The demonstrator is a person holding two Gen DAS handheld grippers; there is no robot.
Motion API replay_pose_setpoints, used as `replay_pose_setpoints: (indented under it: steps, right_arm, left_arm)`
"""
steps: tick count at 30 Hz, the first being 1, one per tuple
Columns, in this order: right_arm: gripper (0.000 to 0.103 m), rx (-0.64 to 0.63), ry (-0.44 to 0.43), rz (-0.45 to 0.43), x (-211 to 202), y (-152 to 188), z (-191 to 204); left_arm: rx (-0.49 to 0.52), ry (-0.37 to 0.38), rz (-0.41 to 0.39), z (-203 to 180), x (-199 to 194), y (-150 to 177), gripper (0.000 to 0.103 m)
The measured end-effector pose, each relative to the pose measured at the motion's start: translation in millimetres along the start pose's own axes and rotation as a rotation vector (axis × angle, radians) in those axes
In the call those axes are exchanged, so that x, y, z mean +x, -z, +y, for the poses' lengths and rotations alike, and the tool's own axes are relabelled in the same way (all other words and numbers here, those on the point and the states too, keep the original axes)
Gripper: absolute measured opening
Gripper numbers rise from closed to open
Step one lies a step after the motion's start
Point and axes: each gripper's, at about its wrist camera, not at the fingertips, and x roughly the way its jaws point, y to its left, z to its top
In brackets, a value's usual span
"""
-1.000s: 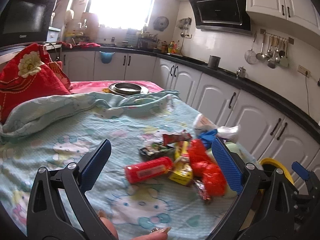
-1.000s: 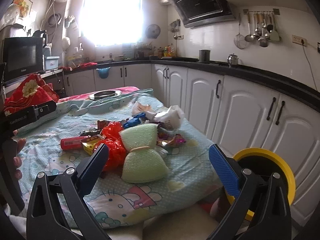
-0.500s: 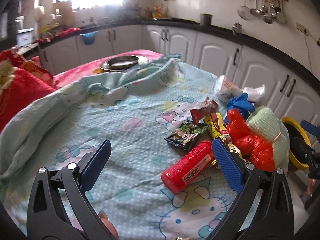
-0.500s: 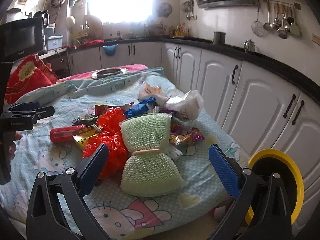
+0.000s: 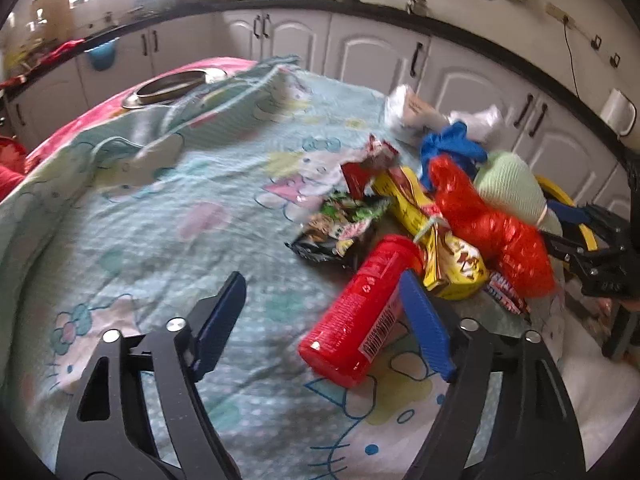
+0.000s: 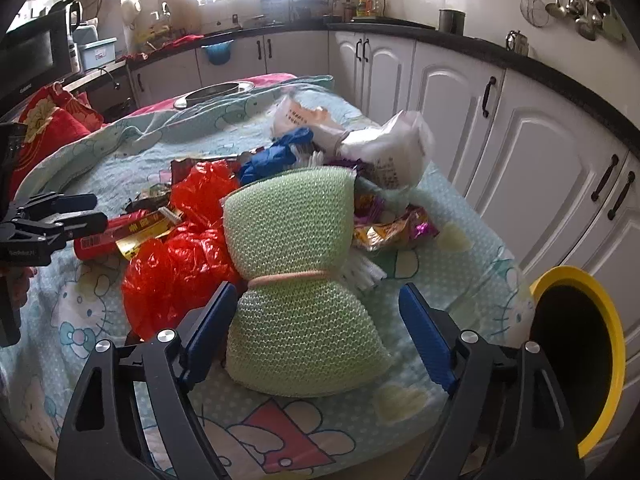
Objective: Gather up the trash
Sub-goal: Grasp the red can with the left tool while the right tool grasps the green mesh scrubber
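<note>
A heap of trash lies on the Hello Kitty tablecloth (image 5: 132,240). A red canister (image 5: 360,312) rests on its side between the jaws of my left gripper (image 5: 322,280), which are closing. It lies close to the right pad, well apart from the left one. My right gripper (image 6: 317,289) is closing too, around a green mesh bundle (image 6: 296,280) tied with a pink band; its pads stand just off the bundle's sides. A red plastic bag (image 6: 180,256), yellow wrappers (image 5: 412,200), a blue glove (image 6: 276,156) and white bags (image 6: 384,148) fill the pile.
A yellow-rimmed bin (image 6: 580,360) stands beyond the table's right edge, below white cabinets (image 6: 520,140). A metal plate (image 5: 172,88) sits at the far end of the table. A red cushion (image 6: 48,128) lies at the left. The left gripper (image 6: 60,216) shows in the right wrist view.
Both grippers have dropped and moved in on the pile, tilting downward. Their jaws have narrowed. The red canister now lies between the left jaws, the green bundle between the right.
</note>
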Motion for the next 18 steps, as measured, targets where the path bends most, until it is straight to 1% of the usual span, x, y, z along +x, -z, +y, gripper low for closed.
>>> replay_pose_setpoints:
  steps: [1, 4, 5, 6, 7, 10, 12, 13, 16, 18]
  right_arm:
    - [0.078, -0.002, -0.003, 0.003, 0.2, 0.9, 0.5]
    - [0.073, 0.003, -0.019, 0.006, -1.3, 2.4, -0.2]
    - [0.068, 0.005, -0.031, 0.011, -1.3, 2.8, -0.4]
    - [0.066, 0.007, -0.038, 0.014, -1.6, 3.0, -0.6]
    - [0.066, 0.011, -0.042, 0.017, -1.7, 3.1, -1.2]
    - [0.063, 0.022, -0.050, 0.018, -2.7, 3.6, -3.1]
    - [0.060, 0.036, -0.061, 0.018, -4.1, 4.5, -5.7]
    - [0.059, 0.043, -0.067, 0.016, -5.3, 5.1, -7.4]
    - [0.052, 0.051, -0.081, 0.003, -11.3, 7.4, -10.9]
    - [0.042, 0.050, -0.085, -0.010, -16.4, 8.5, -12.3]
  left_arm:
    - [0.003, 0.020, 0.009, -1.4, 2.6, 1.1, 0.065]
    - [0.010, 0.044, 0.032, -2.8, 7.2, 2.0, 0.063]
    - [0.016, 0.050, 0.038, -3.8, 8.3, 3.2, 0.062]
    - [0.027, 0.054, 0.046, -5.8, 9.7, 5.0, 0.061]
    - [0.031, 0.058, 0.051, -6.9, 10.6, 5.9, 0.060]
    - [0.044, 0.065, 0.058, -11.7, 11.5, 8.8, 0.053]
    - [0.054, 0.066, 0.060, -15.8, 11.1, 10.7, 0.045]
    - [0.057, 0.067, 0.061, -16.9, 10.6, 12.3, 0.044]
    - [0.076, 0.048, 0.070, -22.5, 10.3, 16.5, 0.039]
    - [0.073, 0.046, 0.073, -23.6, 9.2, 18.8, 0.036]
